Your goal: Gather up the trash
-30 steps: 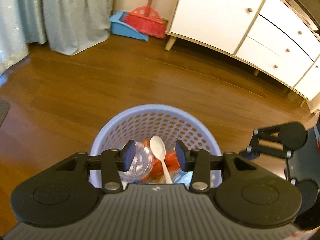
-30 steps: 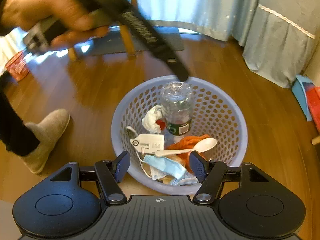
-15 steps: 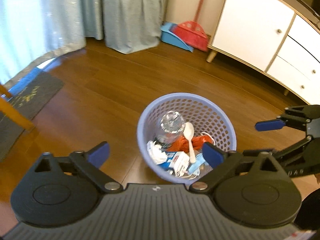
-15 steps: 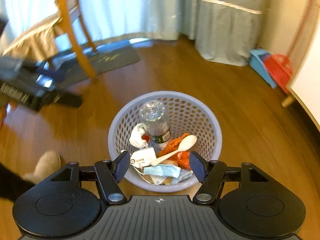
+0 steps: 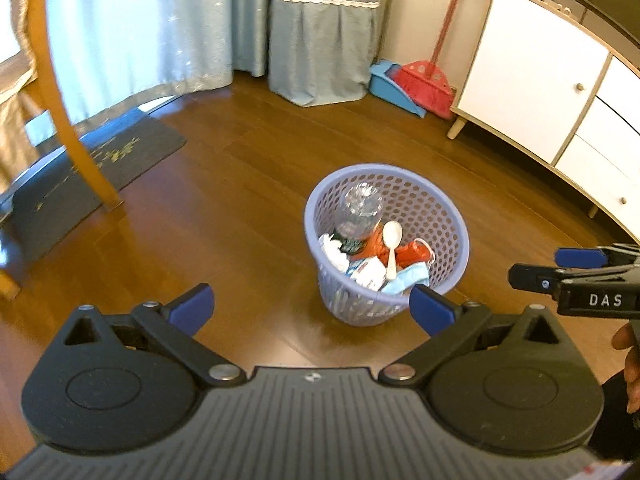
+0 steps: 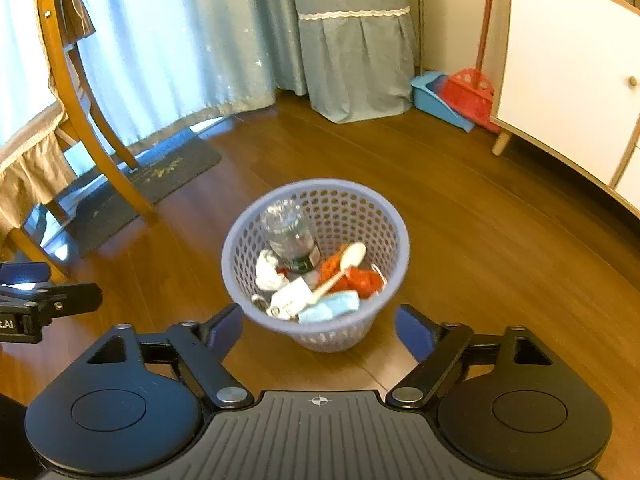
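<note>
Flooring [image 5: 248,184] of brown wood planks fills most of both views. White cabinet [image 5: 552,80] on short wooden legs stands along the right side. Pale blue curtains [image 6: 192,40] hang at the back, reaching the floor. Curved wooden chair leg [image 5: 60,92] rises at the left, its foot resting on the edge of a dark doormat [image 5: 88,172]. Red broom [image 5: 426,80] and blue dustpan [image 5: 390,86] lean together in the corner between the curtains and the cabinet.

Lavender perforated basket [image 5: 436,216] stands upright on the floor, ahead of both grippers and apart from the furniture. The collected trash lies inside it:
- clear plastic bottle [image 5: 360,210], tilted against the far wall, base uppermost;
- orange-red wrapper [image 6: 356,276], beneath the spoon;
- light blue face mask [image 6: 332,306], against the near wall;
- white plastic spoon [image 5: 391,244], lying on top of the pile, bowl toward the bottle;
- crumpled white tissue [image 6: 268,270], on the left side next to the bottle.

Left gripper [image 5: 310,306] is held above the floor on the near side of the basket; its blue-padded fingers [image 5: 192,308] are spread wide and hold nothing. Right gripper [image 6: 320,330] is held likewise, fingers [image 6: 414,334] spread apart and empty, with the basket framed between them. A hand [image 5: 628,356] shows partly at the right edge of the left wrist view.
</note>
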`<state>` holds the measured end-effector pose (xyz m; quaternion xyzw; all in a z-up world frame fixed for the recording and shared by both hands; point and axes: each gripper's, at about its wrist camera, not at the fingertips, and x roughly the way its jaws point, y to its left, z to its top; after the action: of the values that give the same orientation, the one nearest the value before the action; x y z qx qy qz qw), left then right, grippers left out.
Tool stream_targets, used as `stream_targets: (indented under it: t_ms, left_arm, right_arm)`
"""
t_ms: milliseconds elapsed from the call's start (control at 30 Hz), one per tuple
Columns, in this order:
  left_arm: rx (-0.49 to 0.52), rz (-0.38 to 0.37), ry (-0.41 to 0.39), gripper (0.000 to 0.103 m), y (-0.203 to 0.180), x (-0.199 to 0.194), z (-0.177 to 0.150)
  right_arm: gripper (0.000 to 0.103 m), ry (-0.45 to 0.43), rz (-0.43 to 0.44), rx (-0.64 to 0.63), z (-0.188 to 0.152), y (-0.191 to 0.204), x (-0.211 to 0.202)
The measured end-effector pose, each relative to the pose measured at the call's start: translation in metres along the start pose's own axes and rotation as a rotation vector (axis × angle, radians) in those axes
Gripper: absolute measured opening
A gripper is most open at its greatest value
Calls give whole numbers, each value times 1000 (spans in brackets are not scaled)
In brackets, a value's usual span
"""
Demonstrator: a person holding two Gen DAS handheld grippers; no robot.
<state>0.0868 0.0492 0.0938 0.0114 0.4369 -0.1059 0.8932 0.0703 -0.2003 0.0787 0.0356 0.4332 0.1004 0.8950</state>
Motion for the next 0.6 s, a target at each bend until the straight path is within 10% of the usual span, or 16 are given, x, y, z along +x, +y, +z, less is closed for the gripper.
stream_targets:
  t_ms: [600]
  left_arm:
    - [-123,81,40,102,16,-42,-64]
  right_arm:
    - [87,19,-10,-43,-57,33,-33]
